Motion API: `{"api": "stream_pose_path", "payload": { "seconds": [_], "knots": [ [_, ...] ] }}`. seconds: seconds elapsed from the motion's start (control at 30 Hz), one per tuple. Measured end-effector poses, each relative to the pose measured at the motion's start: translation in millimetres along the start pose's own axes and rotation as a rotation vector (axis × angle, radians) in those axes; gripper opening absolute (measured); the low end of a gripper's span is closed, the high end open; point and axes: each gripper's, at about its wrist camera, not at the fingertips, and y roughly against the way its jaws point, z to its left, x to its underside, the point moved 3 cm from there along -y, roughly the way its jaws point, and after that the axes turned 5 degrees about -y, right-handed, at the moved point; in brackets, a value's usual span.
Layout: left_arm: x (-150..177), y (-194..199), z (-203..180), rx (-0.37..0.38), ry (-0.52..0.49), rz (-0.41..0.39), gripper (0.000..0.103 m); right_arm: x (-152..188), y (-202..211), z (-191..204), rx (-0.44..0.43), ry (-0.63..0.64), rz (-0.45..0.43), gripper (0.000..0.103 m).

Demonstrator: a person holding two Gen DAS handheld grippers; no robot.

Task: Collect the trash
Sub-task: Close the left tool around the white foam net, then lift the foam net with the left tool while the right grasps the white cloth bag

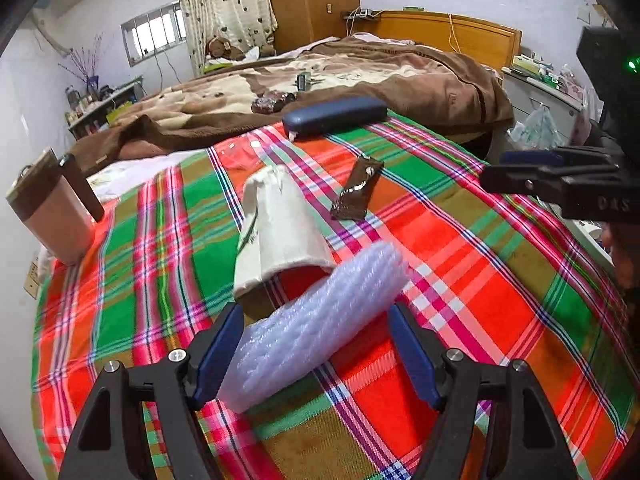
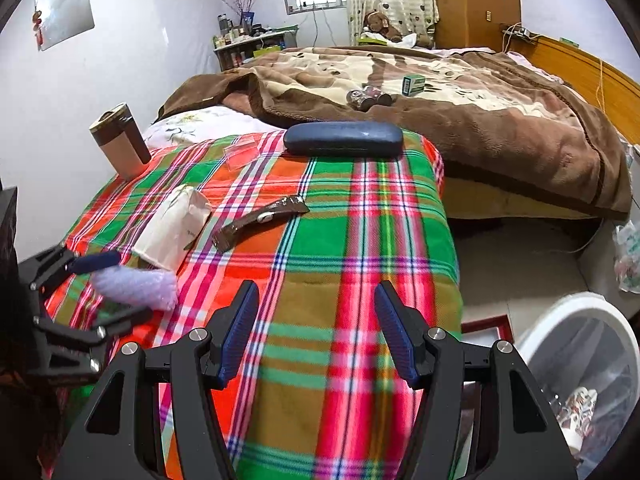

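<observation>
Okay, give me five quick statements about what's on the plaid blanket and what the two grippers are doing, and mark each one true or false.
1. A roll of bubble wrap lies between the fingers of the left gripper. True.
2. The right gripper holds the brown wrapper. False: its jaws are open and empty, and the wrapper lies on the plaid blanket ahead of it.
3. The dark blue glasses case lies at the far edge of the plaid blanket. True.
4. The tumbler lies on its side. False: it stands upright.
5. The white bin stands on the bed. False: it is on the floor beside the bed.
</observation>
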Motion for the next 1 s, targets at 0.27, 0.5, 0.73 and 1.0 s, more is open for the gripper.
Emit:
{"api": "stream_pose_path", "payload": {
  "seconds": [0.27, 0.5, 0.73, 1.0],
  "knots": [
    [3.7, 1.1, 6.5, 0.040, 0.052, 0.003, 0.056, 0.0, -9.1, 6.5, -0.006, 0.000, 0.013, 0.061],
    [1.8, -6.0, 8.7, 0.053, 0.078, 0.014, 0.057, -3.6, -13.1, 7.9, -0.004, -0.004, 0.009, 0.061],
    [6.8, 0.9, 10.2, 0.066, 0.108, 0.005, 0.041, -5.1, -18.3, 6.7, -0.003, -0.021, 0.015, 0.061],
    [18.9, 14.3, 20.2, 0.102, 0.172, -0.012, 0.036, -4.0, -21.9, 8.8, -0.007, -0.023, 0.024, 0.061]
  ]
}}
